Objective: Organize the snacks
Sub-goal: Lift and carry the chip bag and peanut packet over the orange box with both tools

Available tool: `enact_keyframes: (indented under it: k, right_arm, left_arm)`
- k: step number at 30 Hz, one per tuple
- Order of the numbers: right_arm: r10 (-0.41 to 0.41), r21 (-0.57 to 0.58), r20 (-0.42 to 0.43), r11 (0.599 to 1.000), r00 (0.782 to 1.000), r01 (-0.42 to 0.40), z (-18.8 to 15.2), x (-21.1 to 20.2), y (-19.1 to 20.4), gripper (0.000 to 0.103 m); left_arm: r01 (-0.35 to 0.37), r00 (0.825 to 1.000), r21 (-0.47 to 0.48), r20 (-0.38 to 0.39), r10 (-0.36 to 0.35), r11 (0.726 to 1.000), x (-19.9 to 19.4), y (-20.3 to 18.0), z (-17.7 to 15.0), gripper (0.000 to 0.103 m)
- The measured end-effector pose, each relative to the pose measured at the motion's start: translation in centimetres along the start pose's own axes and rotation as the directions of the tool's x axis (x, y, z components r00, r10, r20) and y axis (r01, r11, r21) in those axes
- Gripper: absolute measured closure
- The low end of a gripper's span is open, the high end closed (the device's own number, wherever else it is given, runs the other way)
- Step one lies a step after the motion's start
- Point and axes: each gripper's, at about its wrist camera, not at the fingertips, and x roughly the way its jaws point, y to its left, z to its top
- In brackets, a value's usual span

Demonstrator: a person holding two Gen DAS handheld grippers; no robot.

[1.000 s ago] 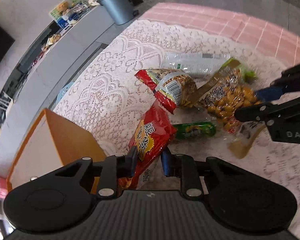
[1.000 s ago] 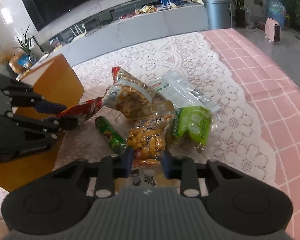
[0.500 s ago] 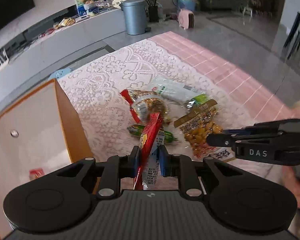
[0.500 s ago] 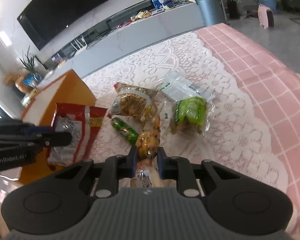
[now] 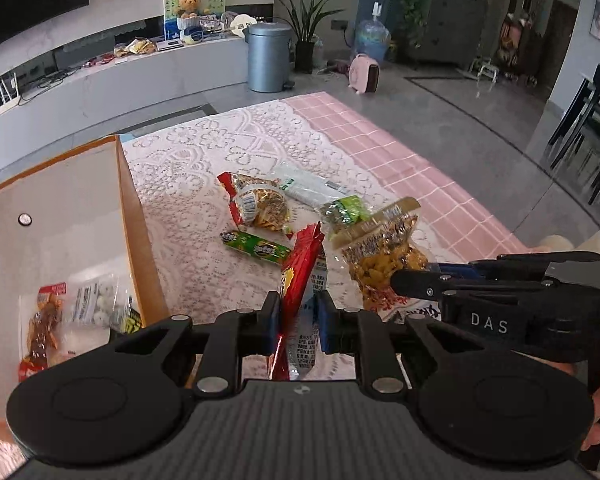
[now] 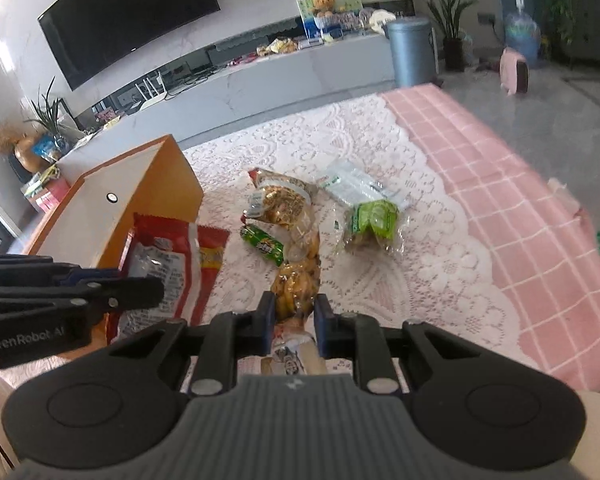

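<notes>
Left gripper (image 5: 298,322) clenched on a red snack packet (image 5: 300,276) beside the orange box (image 5: 134,216), right gripper (image 6: 294,322) clenched on a bag of yellow snacks (image 6: 296,280) above the lace-covered desk (image 6: 380,280)

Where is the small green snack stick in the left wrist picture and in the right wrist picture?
Left wrist view: the green snack stick lies on the lace cloth near the centre, just left of the red packet's top.
Right wrist view: the stick lies left of centre, beside the held yellow snack bag.
Shared landmark: the orange box.
</notes>
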Motion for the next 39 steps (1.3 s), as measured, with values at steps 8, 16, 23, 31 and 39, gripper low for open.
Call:
enact_keyframes:
  k: [8,16,23,31,39]
  right_arm:
    - [0.008,-0.071,0.058,0.998,0.998,-0.004,0.2,-3.3,3.5,0.086]
    - [0.042,-0.141,0.117,0.990,0.992,-0.025,1.3,-5.4,7.7,0.086]
    - [0.096,-0.215,0.139,0.975,0.986,-0.065,3.4,-5.2,12.0,0.086]
    - [0.183,-0.275,0.115,0.950,0.976,-0.145,5.8,-2.7,17.2,0.086]
    - [0.195,-0.361,0.034,0.917,0.980,-0.170,7.4,2.4,21.5,0.086]
  left_arm:
    - [-0.027,0.994,-0.042,0.105,0.031,0.999,-3.8,0.8,-0.5,0.083]
    - [-0.082,0.970,-0.080,0.225,0.098,0.993,-7.8,2.8,-0.3,0.083]
    - [-0.148,0.946,-0.139,0.270,0.181,0.979,-9.5,6.8,0.6,0.083]
    - [-0.215,0.935,-0.154,0.252,0.248,0.964,-9.5,11.2,1.7,0.083]
    - [-0.196,0.964,-0.162,0.149,0.220,0.967,-6.6,15.6,1.9,0.083]
